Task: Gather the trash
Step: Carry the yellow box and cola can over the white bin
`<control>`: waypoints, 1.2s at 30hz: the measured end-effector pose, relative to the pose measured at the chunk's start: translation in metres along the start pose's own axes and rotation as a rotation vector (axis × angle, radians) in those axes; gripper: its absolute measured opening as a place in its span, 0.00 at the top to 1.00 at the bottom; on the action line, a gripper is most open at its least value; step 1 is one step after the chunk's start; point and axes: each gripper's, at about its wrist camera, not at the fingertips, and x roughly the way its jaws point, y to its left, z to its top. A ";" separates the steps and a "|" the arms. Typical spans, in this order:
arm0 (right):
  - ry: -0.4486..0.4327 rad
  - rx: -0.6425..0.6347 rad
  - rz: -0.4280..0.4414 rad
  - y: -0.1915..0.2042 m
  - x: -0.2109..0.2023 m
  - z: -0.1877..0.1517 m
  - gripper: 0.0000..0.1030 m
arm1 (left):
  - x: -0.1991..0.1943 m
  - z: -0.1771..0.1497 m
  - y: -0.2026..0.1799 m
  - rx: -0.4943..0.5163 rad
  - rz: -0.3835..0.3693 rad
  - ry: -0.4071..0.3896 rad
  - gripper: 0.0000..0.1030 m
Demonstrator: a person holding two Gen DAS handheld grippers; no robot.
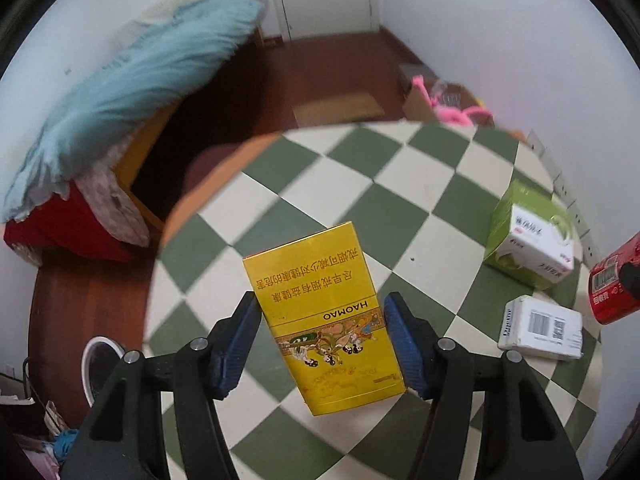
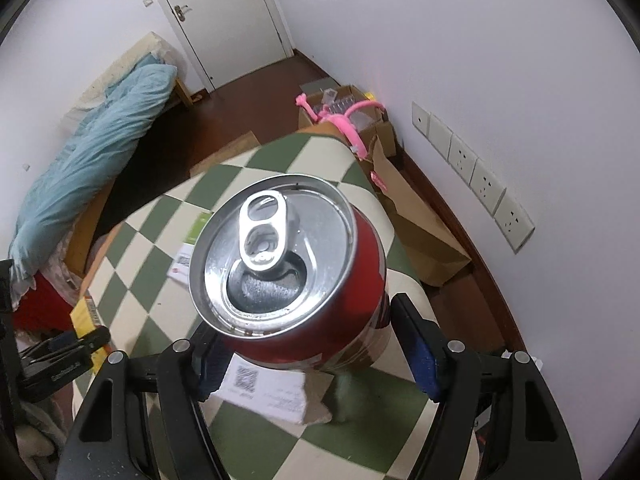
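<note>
My left gripper (image 1: 322, 300) is shut on a yellow cigarette box (image 1: 320, 328), with a blue pad on each side of it. It holds the box upright above the green-and-white checked table (image 1: 360, 184). My right gripper (image 2: 304, 320) is shut on an opened red drink can (image 2: 288, 256), whose top faces the camera; the can hides most of the left finger. The red can (image 1: 612, 284) also shows at the right edge of the left wrist view. In the right wrist view the yellow box (image 2: 86, 312) appears at the far left.
A green-and-white carton (image 1: 528, 236) and a white barcoded box (image 1: 540, 332) lie on the table's right side. On the floor by the wall stands a cardboard box (image 2: 348, 120) with something pink. A bed with a blue blanket (image 1: 132, 80) is at the left, and a white-rimmed container (image 1: 100, 364) is below it.
</note>
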 end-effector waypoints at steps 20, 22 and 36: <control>-0.135 -0.224 0.263 0.165 -0.146 -0.033 0.27 | -0.159 -0.043 0.194 -0.192 0.136 -0.263 0.41; -0.132 -0.247 0.300 0.188 -0.152 -0.041 0.27 | -0.167 -0.056 0.226 -0.224 0.177 -0.264 0.41; 0.077 -0.494 0.559 0.419 -0.128 -0.176 0.27 | -0.088 -0.186 0.430 -0.482 0.402 0.001 0.42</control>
